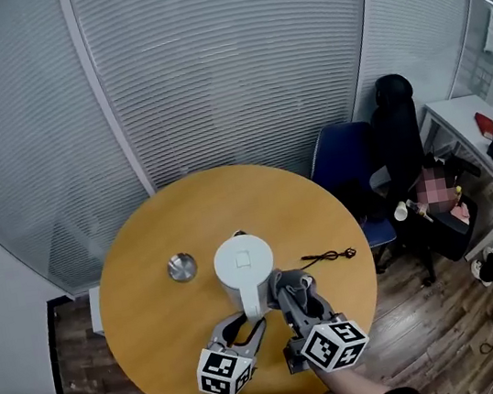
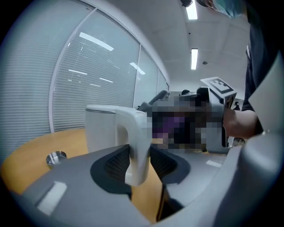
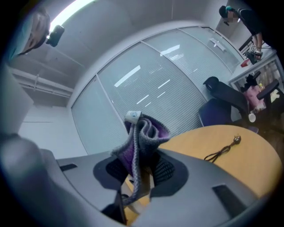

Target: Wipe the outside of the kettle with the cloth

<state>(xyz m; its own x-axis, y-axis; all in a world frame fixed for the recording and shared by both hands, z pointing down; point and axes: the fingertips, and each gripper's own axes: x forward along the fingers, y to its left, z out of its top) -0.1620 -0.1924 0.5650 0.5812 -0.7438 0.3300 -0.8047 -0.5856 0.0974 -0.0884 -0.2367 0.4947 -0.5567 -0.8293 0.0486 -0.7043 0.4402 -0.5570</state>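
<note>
Left tool (image 1: 246, 321) has its jaws part-way closed, both pads against the white handle (image 2: 137, 142) of the kettle (image 1: 244, 266). The handle's lower end hangs free between the pads. Right tool (image 1: 298, 299) is clamped on a bunched grey and purple cloth (image 3: 142, 133). The cloth stands up out of the pads, with a small white label (image 3: 132, 116) at its top and a strip trailing down between the jaws.

The kettle stands near the middle of the round desk (image 1: 156, 326), lid on, handle turned to 6 o'clock. The cloth (image 1: 286, 281) sits at the kettle's 5 o'clock, just beside its wall. A small steel cup (image 1: 182, 267) lies at the kettle's 9 o'clock, apart from it. A black cord (image 1: 328, 256) lies at its 3 o'clock, also apart.

From the head view I cannot tell whether the cloth touches the kettle's wall. In the left gripper view the tool's grey body covers the kettle's (image 2: 100, 128) lower part, so its foot cannot be seen. A mosaic patch there covers most of what lies past the handle, leaving only the right tool's marker cube and the hand on it. In the right gripper view the kettle does not show at all.
</note>
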